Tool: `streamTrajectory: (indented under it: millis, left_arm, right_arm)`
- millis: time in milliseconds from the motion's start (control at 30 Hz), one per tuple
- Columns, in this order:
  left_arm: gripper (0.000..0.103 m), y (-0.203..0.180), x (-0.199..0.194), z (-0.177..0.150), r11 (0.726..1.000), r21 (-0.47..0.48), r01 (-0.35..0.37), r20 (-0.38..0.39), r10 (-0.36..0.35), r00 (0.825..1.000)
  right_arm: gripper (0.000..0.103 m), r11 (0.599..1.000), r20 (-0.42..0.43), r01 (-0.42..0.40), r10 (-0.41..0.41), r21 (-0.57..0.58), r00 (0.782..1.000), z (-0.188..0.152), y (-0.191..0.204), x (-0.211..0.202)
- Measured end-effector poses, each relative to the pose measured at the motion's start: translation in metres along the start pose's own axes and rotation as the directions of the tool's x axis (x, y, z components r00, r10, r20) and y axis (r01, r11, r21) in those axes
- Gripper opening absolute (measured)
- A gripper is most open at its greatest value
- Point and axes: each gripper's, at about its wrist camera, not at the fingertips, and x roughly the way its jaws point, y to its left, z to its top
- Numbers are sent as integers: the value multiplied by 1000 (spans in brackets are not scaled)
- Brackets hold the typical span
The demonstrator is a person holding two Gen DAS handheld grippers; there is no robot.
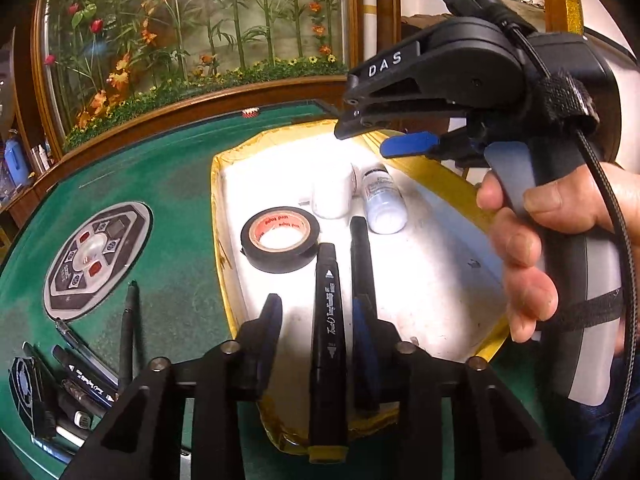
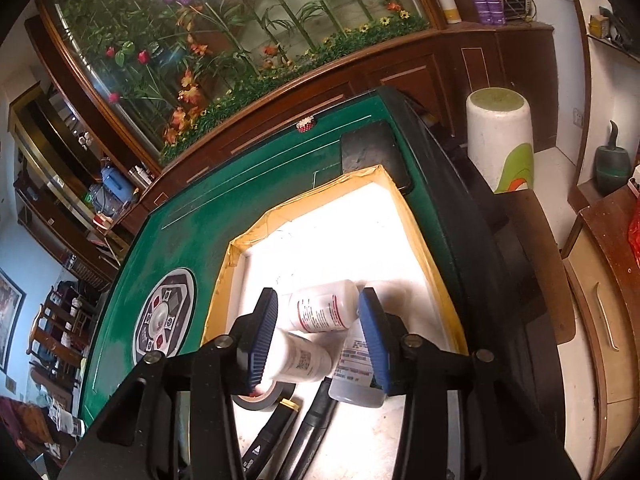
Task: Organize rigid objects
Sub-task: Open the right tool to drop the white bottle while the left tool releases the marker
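Left gripper [image 1: 316,312] part-open astride, not clamping, long black marker pen [image 1: 327,336] lying lengthwise along its fingers in white yellow-rimmed tray [image 1: 444,184]; right gripper [image 2: 320,340] part-open, holding nothing, above white plastic bottles [image 2: 320,312] farther in.

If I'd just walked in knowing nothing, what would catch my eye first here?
Probably the bright white tray with yellow taped edges on the green felt table, holding a roll of black tape, white bottles and black markers. Next, the person's hand gripping black tongs with blue pads above the tray, and behind it all, the glass case of artificial flowers.
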Motion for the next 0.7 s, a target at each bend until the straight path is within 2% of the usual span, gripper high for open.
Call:
streamTrajectory:
  millis: [167,267,333,500,567,600,633,700]
  left_arm:
    - [40,8,-5,2,1000,-28,-13,33,13,999]
    - [40,15,-6,4,998,-56,-14,40,16,999]
    - [40,18,-6,4,998,-64,-8,41,10,999]
    - [40,15,-6,3,999,-40,-23,46,24,999]
    - [40,17,-5,3,999,-45,-18,44,20,999]
    - [40,17,-5,2,999,-46,-15,44,17,999]
    - [41,18,-5,2,999,-47,-12,43,14,999]
    - [44,17,-5,2,999,-45,-6,43,8,999]
  right_arm:
    - [41,992,-64,-126,127,25,990,-2,4,1]
    - [41,963,-108,-266,269,45,957,-5,12,-7]
    - [41,949,-132,-315,312,3,941,-7,24,-13]
    - [40,963,-211,-267,264,13,941,-13,25,4]
    - [40,969,-175,-244,246,31,953,-10,18,3]
    - [41,979,-131,-202,203,21,970,-6,15,0]
    - [42,992,-75,-125,125,3,989,-3,11,-4]
    - [42,998,-38,-52,53,18,998,0,1,-5]
